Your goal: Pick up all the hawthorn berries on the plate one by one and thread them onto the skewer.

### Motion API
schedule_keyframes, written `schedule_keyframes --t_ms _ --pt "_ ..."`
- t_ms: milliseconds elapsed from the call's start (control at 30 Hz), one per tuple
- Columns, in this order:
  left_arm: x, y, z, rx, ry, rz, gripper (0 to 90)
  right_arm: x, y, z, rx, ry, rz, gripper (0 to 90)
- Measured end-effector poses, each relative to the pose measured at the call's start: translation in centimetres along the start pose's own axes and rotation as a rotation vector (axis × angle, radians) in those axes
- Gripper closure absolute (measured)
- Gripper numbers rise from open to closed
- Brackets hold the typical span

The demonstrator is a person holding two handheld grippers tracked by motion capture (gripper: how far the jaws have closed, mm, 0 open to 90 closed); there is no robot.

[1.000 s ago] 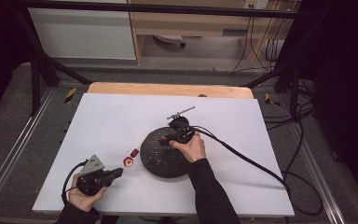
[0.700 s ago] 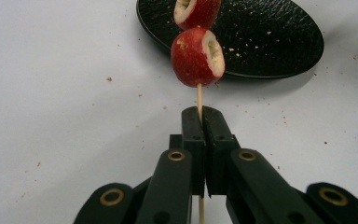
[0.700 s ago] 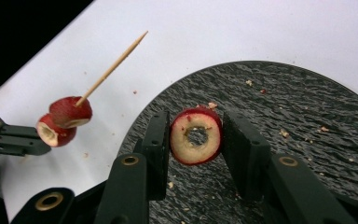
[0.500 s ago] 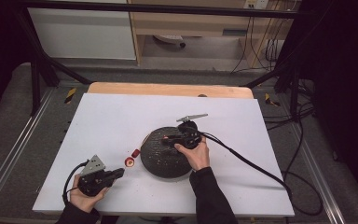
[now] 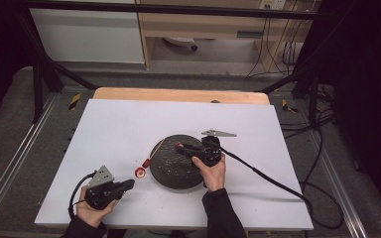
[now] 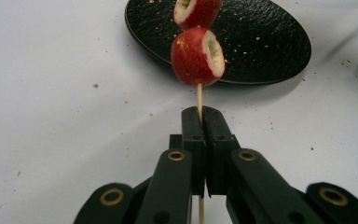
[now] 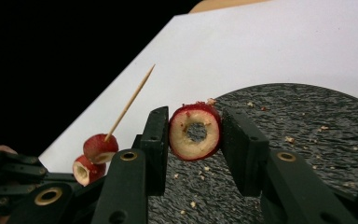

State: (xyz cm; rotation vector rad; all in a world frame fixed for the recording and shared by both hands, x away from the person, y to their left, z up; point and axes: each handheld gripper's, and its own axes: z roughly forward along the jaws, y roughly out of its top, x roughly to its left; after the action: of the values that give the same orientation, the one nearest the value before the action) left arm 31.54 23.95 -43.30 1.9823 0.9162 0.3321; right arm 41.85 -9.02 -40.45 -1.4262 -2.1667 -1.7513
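A thin wooden skewer (image 6: 199, 95) carries two red cored fruit pieces (image 6: 196, 56), and my left gripper (image 6: 200, 119) is shut on its lower end. From above, the left gripper (image 5: 125, 184) sits at the table's front left, with the skewer's fruit (image 5: 140, 172) slanting toward the black plate (image 5: 171, 173). Over the plate's far part, my right gripper (image 5: 182, 147) points left, shut on a third red fruit ring (image 7: 196, 132) with a hollow core. The skewer's bare tip (image 7: 135, 95) rises left of that ring, apart from it.
Crumbs lie scattered on the black plate (image 7: 307, 126) and on the white tabletop (image 5: 258, 129). A wooden strip (image 5: 178, 94) borders the far edge. The right gripper's cable (image 5: 268, 176) trails off to the right. Dark floor and metal frame rails surround the table.
The right gripper has swung round over the plate and now points left toward the skewer, still gripping the fruit ring. The left gripper and skewer have hardly moved.
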Motion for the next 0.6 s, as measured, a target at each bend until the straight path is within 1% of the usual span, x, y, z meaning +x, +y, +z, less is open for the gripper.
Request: schedule_keyframes --t_ms 67,233,367,600 --pt "-0.2 0.0 0.1 -0.001 -0.001 -0.001 88.1 -0.1 -0.4 -0.1 -0.036 0.003 0.019 63.4" --pt "-0.5 0.1 0.3 -0.009 -0.003 -0.007 88.1 -0.2 -1.1 0.0 -0.091 0.012 0.052 63.4" --pt "-0.8 0.2 0.5 -0.011 -0.007 -0.012 88.1 -0.2 -1.4 0.0 -0.132 0.012 0.069 63.4" --pt "-1.4 0.5 0.7 -0.028 -0.006 -0.016 88.1 -0.3 -1.4 -0.3 -0.202 0.016 0.077 63.4"
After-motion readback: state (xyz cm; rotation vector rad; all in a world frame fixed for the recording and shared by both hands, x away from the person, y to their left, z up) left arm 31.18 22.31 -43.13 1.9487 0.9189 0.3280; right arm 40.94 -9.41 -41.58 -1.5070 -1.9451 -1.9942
